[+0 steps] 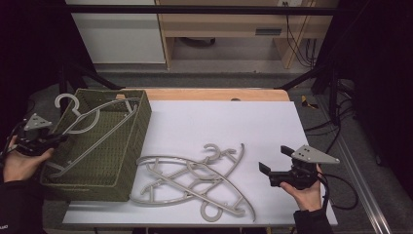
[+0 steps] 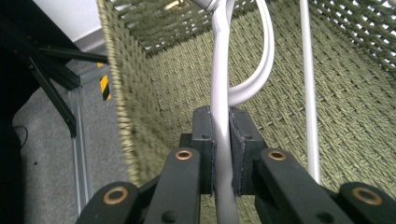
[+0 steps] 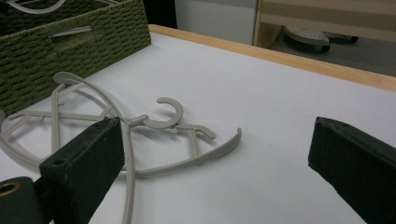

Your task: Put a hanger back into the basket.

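High view: left tongs (image 1: 57,140) grip a white hanger (image 1: 92,127) slanting away into the green woven basket (image 1: 127,161).

Left gripper view: pads pinch its bar (image 2: 222,135).

Right gripper view: right tongs (image 3: 215,163) gape empty, the grey hangers (image 3: 159,122) just ahead-left on the worktop (image 3: 261,93).

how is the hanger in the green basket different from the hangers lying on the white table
The hanger in the basket is clamped by the left tool and leans tilted against the basket wall; the hangers on the table lie flat, untouched, in a tangled pile. The basket one looks whiter, the table ones more beige. All are plastic with curved hooks.
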`<act>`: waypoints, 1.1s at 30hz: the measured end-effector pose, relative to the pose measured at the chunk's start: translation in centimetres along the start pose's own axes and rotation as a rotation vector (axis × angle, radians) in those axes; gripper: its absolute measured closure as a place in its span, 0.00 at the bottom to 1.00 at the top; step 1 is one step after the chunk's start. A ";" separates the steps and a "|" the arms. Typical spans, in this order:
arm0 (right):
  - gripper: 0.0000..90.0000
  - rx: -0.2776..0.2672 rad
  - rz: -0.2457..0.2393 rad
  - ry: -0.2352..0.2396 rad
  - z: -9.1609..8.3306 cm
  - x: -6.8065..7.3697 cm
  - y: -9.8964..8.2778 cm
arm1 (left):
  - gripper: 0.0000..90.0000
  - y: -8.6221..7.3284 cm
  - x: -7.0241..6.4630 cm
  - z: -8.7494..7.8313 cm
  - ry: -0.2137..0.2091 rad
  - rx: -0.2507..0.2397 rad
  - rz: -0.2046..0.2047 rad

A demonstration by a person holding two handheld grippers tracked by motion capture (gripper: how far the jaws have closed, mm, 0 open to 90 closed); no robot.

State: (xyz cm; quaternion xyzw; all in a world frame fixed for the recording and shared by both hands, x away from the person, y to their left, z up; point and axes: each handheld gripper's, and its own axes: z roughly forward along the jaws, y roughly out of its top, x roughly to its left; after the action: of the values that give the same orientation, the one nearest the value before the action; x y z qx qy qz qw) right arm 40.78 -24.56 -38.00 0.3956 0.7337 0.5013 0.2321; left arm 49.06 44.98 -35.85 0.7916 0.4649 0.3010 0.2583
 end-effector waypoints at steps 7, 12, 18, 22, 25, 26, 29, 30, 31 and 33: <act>0.04 -0.006 0.003 -0.004 -0.2 0.0 0.1 | 0.91 -0.3 -0.9 1.7 -0.018 0.090 0.013; 0.04 -0.006 0.000 -0.001 -0.1 0.1 0.1 | 0.90 -0.1 -1.3 1.8 -0.019 0.118 -0.008; 0.04 -0.005 -0.002 0.005 -0.1 0.2 0.2 | 0.86 0.2 -1.3 1.3 -0.004 0.135 -0.037; 0.04 -0.005 -0.006 0.001 -0.2 0.2 0.2 | 0.84 0.4 -1.4 0.1 -0.007 0.081 -0.050; 0.04 -0.009 0.000 -0.006 -0.2 0.2 0.3 | 0.78 0.6 -2.1 -1.5 -0.042 -0.042 -0.084; 0.04 -0.010 -0.004 -0.004 -0.3 0.2 0.3 | 0.76 0.7 -2.4 -2.0 -0.050 -0.076 -0.088; 0.04 -0.009 0.004 -0.008 -0.2 0.2 0.3 | 0.70 1.0 -3.5 -3.2 -0.140 -0.191 -0.100; 0.04 -0.005 0.001 -0.007 -0.2 0.2 0.4 | 0.69 1.1 -3.9 -3.6 -0.154 -0.228 -0.096; 0.04 -0.005 -0.001 -0.005 -0.1 0.2 0.4 | 0.68 1.2 -4.4 -3.9 -0.171 -0.263 -0.091; 0.04 -0.004 0.002 -0.007 -0.1 0.3 0.4 | 0.65 1.3 -5.4 -4.3 -0.201 -0.320 -0.085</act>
State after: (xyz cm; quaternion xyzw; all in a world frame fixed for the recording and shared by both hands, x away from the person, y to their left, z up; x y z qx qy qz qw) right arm 40.71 -24.27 -37.56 0.3977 0.7313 0.5018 0.2349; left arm 44.64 40.10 -33.26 0.7461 0.4157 0.2796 0.4384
